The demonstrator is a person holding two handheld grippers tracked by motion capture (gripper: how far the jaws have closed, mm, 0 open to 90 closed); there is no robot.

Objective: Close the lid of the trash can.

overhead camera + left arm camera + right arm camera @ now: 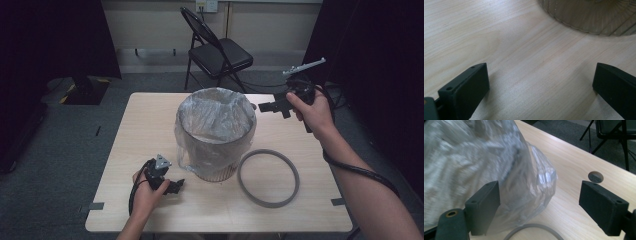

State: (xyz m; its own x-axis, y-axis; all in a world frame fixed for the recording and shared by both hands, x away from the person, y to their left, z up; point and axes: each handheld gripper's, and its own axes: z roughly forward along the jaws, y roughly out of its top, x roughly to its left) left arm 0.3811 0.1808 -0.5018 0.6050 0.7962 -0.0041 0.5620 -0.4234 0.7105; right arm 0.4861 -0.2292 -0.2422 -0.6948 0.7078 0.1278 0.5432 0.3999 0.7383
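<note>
Right gripper (266, 106), jaws wide and empty, hovers just beside the bag-lined bin (215, 132).

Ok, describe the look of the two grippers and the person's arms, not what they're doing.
Both tools are black. The left gripper carries a grey three-cornered plate on top and trails a black cable. The right gripper has a similar grey plate and a thick black cable running along the forearm. Up close, the jaws are flat, dark rectangular blocks with small screw holes. Both forearms are bare, no sleeves showing.
</note>
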